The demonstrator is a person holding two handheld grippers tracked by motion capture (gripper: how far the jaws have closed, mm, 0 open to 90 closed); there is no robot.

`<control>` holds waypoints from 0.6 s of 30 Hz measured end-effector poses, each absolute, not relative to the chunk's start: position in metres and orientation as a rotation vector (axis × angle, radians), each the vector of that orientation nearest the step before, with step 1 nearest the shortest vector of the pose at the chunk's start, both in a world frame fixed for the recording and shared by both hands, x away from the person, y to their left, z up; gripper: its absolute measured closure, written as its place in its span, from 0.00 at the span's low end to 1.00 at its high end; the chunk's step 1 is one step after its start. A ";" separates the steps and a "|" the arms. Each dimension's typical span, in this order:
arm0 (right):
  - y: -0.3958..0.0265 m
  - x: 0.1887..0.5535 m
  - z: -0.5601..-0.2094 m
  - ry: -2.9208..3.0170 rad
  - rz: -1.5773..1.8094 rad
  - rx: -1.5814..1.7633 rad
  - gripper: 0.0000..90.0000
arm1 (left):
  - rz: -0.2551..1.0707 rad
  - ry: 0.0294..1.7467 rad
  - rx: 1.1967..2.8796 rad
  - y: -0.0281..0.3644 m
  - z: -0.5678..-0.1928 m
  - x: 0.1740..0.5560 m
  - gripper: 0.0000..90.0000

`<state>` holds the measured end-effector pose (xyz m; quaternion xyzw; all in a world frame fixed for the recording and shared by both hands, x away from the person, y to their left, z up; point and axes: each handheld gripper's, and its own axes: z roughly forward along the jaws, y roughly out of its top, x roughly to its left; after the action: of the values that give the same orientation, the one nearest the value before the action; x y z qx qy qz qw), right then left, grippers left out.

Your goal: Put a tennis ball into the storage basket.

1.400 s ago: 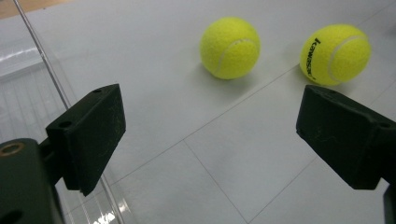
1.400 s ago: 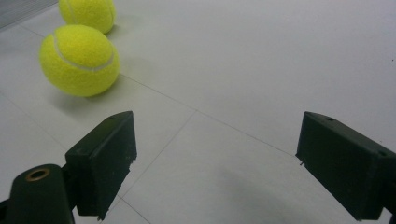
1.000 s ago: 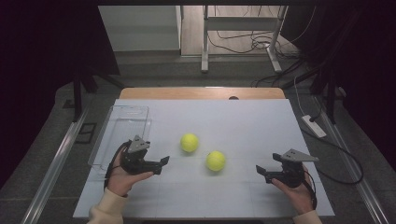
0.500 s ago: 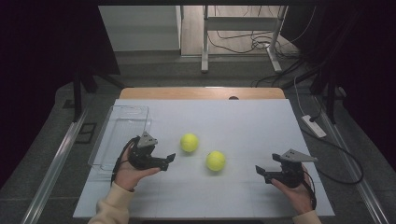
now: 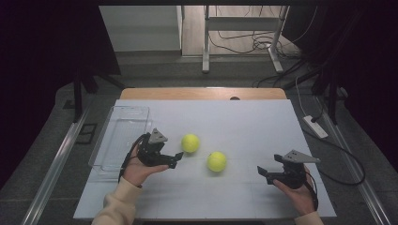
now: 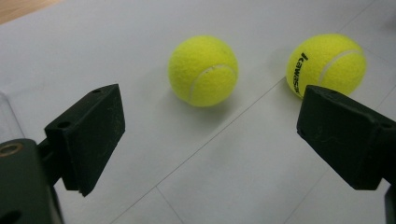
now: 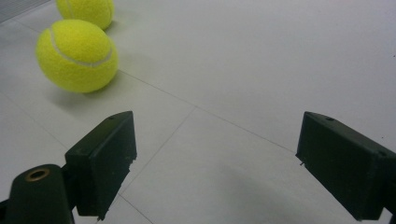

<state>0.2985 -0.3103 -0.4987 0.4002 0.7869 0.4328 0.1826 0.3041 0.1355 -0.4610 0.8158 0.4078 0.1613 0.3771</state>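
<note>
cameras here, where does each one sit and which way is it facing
High view: above the person's side, looking forward and down on the white table; both forearms and tools show.
Left gripper view: rides the left tool, looking along its open jaws at two tennis balls.
Right gripper view: rides the right tool, jaws open, facing the balls from the other side.
Shared: both balls appear in all three.

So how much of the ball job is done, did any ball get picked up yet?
Not yet. Both fuzzy yellow tennis balls sit on the white table, and the clear plastic tray looks empty. The left tool is open, pointing at the nearer ball without touching. The right tool is open too. Grabbing is all still left.
</note>
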 end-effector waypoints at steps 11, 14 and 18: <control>-0.310 0.299 -0.499 2.218 1.220 1.134 0.13 | 0.404 1.038 2.103 0.130 -0.458 0.310 0.10; -0.310 0.299 -0.499 2.217 1.219 1.131 0.13 | 0.403 1.035 2.109 0.128 -0.458 0.312 0.09; -0.310 0.299 -0.499 2.217 1.217 1.132 0.13 | 0.399 1.034 2.115 0.126 -0.458 0.315 0.09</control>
<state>0.2990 -0.3102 -0.4991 0.4014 0.7864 0.4317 0.1845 0.3147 0.1257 -0.4579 0.8236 0.4026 0.1553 0.3681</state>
